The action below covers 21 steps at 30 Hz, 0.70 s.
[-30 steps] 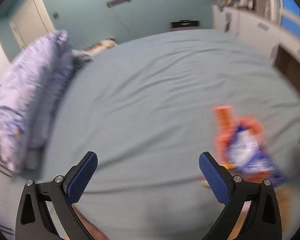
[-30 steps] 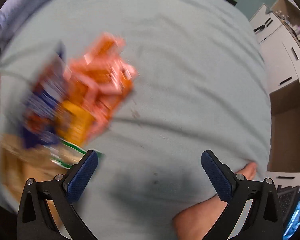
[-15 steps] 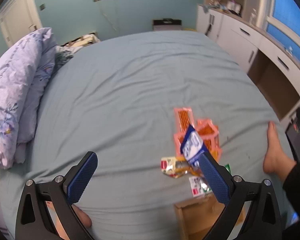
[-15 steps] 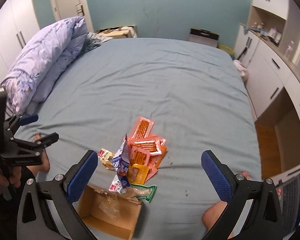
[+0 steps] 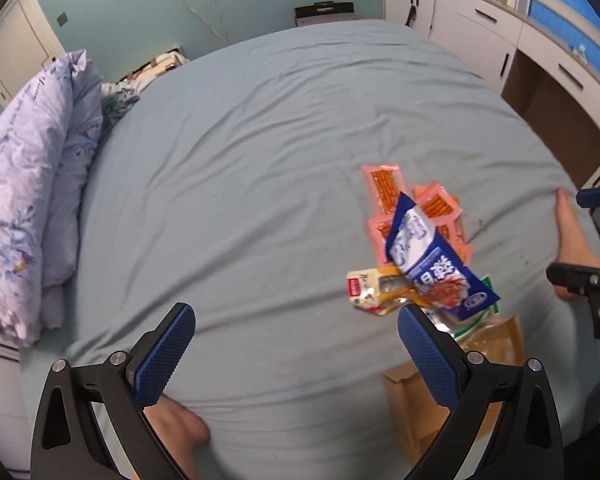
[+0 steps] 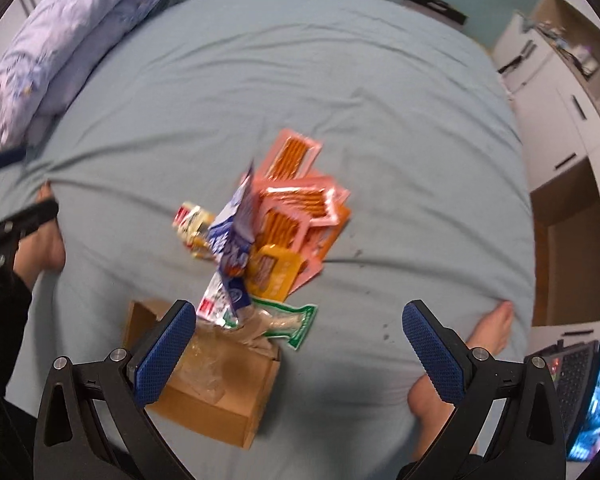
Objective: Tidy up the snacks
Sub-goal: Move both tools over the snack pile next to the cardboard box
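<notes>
A heap of snack packets lies on the blue bed sheet (image 5: 240, 184). On top stands a blue-and-white bag (image 5: 428, 256) (image 6: 232, 232), over several pink-orange stick packets (image 5: 384, 188) (image 6: 300, 200), a yellow packet (image 6: 274, 270), a small red-and-cream packet (image 5: 366, 290) (image 6: 190, 218) and a green-edged packet (image 6: 290, 322). An open cardboard box (image 6: 216, 384) (image 5: 496, 344) sits just before the heap. My left gripper (image 5: 296, 354) is open, left of the heap. My right gripper (image 6: 300, 350) is open above the box's right edge.
A folded lilac duvet (image 5: 24, 184) (image 6: 64, 36) lies along the bed's left side. White cabinets (image 5: 532, 36) (image 6: 560, 92) line the right wall. The person's bare feet (image 5: 572, 232) (image 6: 492, 328) rest on the bed edge. A laptop (image 6: 572, 384) glows at the lower right.
Both cameras have come closer to the bed and the snack heap, which looks larger now. Both grippers stay open and empty.
</notes>
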### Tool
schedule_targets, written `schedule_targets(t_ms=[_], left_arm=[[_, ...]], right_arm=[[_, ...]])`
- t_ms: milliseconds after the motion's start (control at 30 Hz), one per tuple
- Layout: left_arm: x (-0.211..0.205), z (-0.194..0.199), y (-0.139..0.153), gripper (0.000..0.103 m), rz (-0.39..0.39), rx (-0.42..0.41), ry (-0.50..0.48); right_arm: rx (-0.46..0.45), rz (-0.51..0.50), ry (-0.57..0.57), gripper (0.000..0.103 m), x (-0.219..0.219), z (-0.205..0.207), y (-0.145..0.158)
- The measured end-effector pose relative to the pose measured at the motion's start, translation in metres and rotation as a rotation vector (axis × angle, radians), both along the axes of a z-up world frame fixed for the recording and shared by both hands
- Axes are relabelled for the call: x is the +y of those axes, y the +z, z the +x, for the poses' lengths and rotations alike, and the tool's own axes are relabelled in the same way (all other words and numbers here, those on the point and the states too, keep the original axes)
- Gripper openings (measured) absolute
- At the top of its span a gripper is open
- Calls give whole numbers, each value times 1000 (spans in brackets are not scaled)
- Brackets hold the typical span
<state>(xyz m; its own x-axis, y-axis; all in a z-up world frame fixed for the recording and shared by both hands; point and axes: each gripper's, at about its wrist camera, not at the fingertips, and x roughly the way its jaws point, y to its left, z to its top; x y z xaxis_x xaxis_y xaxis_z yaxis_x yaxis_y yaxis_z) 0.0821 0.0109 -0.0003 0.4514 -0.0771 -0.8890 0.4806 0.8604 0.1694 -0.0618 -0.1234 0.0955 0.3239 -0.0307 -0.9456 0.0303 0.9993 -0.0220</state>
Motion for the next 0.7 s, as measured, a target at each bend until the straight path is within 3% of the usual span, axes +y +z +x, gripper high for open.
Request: schedule_targets(t_ms=[167, 533, 700], left_arm=[[-7, 5, 1, 103, 24, -17, -9], [-23, 18, 7, 103, -6, -28, 12], [-30, 22, 8, 103, 39, -62, 42]], right_arm=[[-2, -42, 38, 103, -2, 12, -1], [28, 32, -62, 103, -39, 30, -22], [14, -39, -64, 103, -33, 35, -14]])
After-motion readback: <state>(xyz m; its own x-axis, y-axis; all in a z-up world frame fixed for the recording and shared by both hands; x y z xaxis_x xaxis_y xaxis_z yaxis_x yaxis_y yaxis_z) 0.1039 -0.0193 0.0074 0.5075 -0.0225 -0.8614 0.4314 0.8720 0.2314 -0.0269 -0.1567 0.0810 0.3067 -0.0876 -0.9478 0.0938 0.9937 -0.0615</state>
